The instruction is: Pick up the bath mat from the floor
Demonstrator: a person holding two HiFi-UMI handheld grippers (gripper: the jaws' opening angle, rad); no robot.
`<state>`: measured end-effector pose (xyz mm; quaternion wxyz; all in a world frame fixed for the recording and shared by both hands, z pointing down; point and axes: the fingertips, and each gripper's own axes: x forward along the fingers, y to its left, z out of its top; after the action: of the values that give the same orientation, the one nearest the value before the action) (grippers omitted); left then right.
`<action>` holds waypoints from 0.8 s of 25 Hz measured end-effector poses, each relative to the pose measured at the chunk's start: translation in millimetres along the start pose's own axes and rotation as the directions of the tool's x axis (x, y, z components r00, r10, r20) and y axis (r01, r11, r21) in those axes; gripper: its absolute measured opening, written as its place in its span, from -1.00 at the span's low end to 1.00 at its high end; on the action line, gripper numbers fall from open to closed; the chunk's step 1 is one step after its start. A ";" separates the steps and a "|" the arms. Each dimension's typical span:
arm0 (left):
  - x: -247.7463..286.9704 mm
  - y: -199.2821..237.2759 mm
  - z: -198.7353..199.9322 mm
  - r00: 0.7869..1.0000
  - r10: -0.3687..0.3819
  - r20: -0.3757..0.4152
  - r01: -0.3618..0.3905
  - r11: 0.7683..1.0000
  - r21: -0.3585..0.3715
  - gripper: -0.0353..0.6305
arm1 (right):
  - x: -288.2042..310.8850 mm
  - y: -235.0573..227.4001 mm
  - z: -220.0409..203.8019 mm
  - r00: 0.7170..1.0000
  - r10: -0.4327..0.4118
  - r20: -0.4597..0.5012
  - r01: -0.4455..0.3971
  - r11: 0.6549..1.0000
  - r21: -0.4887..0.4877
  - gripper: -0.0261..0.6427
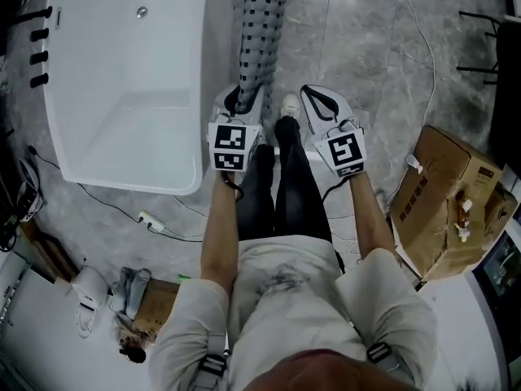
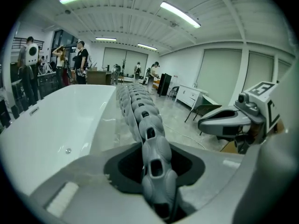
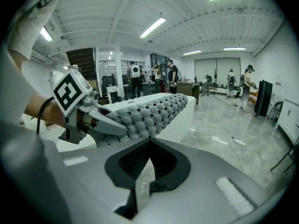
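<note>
The bath mat [image 1: 259, 23] is a long grey strip of rounded bumps with dark holes. My left gripper [image 1: 240, 98] is shut on its near end. From there the mat runs forward past the bathtub's right side and out of the top of the head view. In the left gripper view the mat [image 2: 145, 125] stretches straight away from the jaws, clear of the floor. My right gripper [image 1: 312, 96] is a little to the right, apart from the mat, jaws together with nothing in them. The right gripper view shows the mat [image 3: 152, 113] and the left gripper [image 3: 88, 118] to its left.
A white bathtub [image 1: 122, 80] stands at the left. A cardboard box [image 1: 444, 202] sits at the right, and a thin cable [image 1: 423, 47] crosses the marble floor. A power strip [image 1: 151, 221] lies near the tub. Several people [image 3: 173, 76] stand far off.
</note>
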<state>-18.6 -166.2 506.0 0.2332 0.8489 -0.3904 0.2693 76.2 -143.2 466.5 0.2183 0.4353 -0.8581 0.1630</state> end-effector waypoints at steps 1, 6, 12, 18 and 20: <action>-9.8 -2.1 10.2 1.000 -0.002 0.013 0.002 1.000 0.008 -0.50 | -7.8 0.8 11.6 1.000 -0.009 0.009 0.009 1.000 -0.005 -0.92; -62.5 -13.1 69.7 0.995 0.000 0.097 -0.003 1.000 0.025 -0.50 | -47.7 12.0 72.1 0.998 -0.029 0.063 0.031 0.999 -0.035 -0.92; -123.8 -24.9 129.3 0.981 -0.032 0.191 0.024 0.999 0.045 -0.50 | -89.1 33.6 140.9 0.991 -0.042 0.130 0.050 0.997 -0.054 -0.92; -182.6 -36.0 182.5 0.959 -0.051 0.278 0.022 0.994 0.105 -0.50 | -124.2 50.4 200.4 0.975 -0.069 0.213 0.081 0.996 -0.047 -0.92; -204.5 -34.3 194.1 0.953 -0.053 0.300 0.018 0.993 0.118 -0.50 | -133.8 61.5 218.1 0.971 -0.070 0.228 0.084 0.995 -0.053 -0.92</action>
<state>-50.7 -153.8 224.0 0.1266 0.8989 -0.3903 0.1539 45.4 -120.4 206.1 0.1391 0.4769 -0.8644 0.0769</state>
